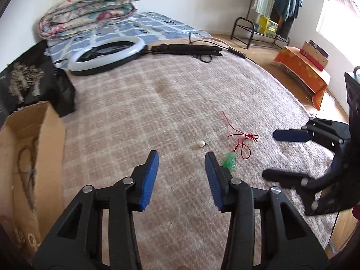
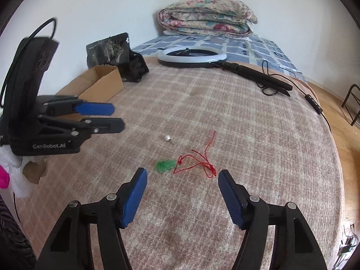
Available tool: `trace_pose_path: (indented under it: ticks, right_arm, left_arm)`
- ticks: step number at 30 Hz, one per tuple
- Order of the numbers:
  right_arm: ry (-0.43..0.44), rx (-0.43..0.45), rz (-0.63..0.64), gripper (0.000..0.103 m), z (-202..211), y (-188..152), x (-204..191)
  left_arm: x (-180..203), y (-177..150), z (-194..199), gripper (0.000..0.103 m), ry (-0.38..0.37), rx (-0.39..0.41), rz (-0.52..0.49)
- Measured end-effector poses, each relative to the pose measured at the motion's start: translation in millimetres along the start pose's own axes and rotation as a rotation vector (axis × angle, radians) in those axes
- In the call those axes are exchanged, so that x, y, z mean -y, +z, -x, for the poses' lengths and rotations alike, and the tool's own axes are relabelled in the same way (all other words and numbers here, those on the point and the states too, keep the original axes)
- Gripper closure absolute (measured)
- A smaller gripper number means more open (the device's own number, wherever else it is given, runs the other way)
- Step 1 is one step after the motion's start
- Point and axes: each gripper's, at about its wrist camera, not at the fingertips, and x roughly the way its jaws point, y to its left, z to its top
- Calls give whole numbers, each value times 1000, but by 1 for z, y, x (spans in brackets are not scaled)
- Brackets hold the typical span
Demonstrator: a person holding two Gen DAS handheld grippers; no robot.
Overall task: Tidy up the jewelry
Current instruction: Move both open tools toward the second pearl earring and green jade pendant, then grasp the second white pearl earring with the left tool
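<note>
A green pendant (image 1: 229, 161) on a red cord (image 1: 244, 138) lies on the plaid blanket, just right of my left gripper's right fingertip. It also shows in the right wrist view (image 2: 165, 166), with its cord (image 2: 200, 160), just ahead of my right gripper. A small pearl earring (image 1: 201, 144) lies ahead of my left gripper, also seen from the right (image 2: 167, 138). My left gripper (image 1: 181, 157) is open and empty above the blanket; it shows from the side in the right wrist view (image 2: 117, 115). My right gripper (image 2: 181, 173) is open and empty; it shows in the left wrist view (image 1: 268, 153).
An open cardboard box (image 1: 33, 139) with cords inside stands at the left, also in the right wrist view (image 2: 101, 83). A black bag (image 2: 108, 49) stands behind it. A ring light (image 1: 105, 54) with its stand and cable lies at the far side. A folded quilt (image 1: 90, 9) lies beyond.
</note>
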Motion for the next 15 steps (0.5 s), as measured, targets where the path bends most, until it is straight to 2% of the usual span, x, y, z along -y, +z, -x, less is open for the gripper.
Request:
trace_pose_path:
  ticks: [5, 9, 12, 15]
  right_arm:
    - [-24, -31, -4, 48, -16, -7, -5]
    - [-31, -34, -68, 48, -17, -17, 0]
    - [-56, -31, -74, 48, -17, -23, 2]
    - [-61, -35, -83, 48, -18, -25, 5]
  left_arm:
    - [4, 2, -23, 63, -22, 2, 12]
    - [6, 2, -36, 63, -40, -2, 47]
    - [12, 4, -42, 63, -13, 2, 43]
    - [14, 4, -51, 68, -9, -10, 49]
